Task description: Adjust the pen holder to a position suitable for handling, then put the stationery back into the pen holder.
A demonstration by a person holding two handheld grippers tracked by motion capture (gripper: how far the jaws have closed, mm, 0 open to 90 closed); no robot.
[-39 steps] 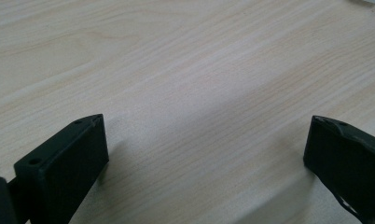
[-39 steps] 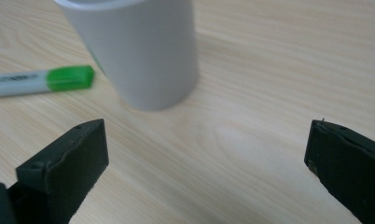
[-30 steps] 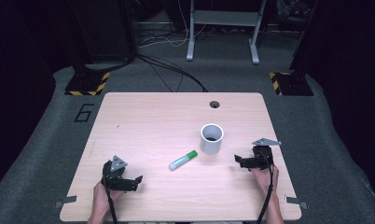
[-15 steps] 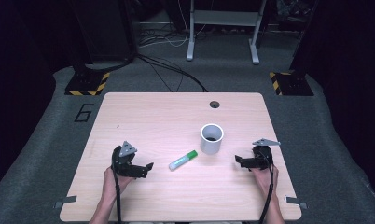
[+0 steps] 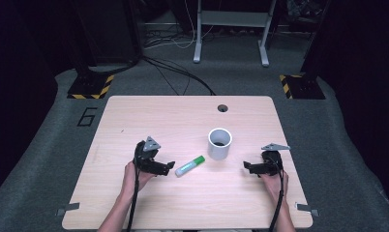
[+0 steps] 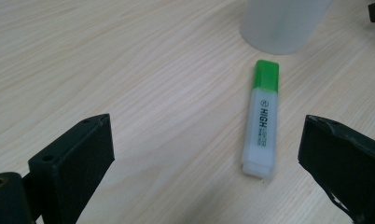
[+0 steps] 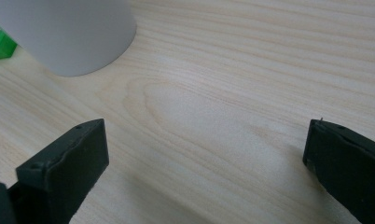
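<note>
Left hand-held gripper [image 5: 169,166] jaws wide apart, empty, just short of highlighter [image 5: 189,166]; highlighter lying flat on surface [image 5: 183,116] beside white cup [image 5: 219,143], not yet grasped; right hand-held gripper [image 5: 246,167] open, idle near cup; pickup and any placing left.

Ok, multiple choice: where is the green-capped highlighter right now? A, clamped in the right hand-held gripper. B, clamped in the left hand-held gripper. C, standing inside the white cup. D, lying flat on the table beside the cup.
D: the highlighter lies flat on the table just beside the white cup; in the left gripper view it rests untouched ahead of wide jaws.
</note>
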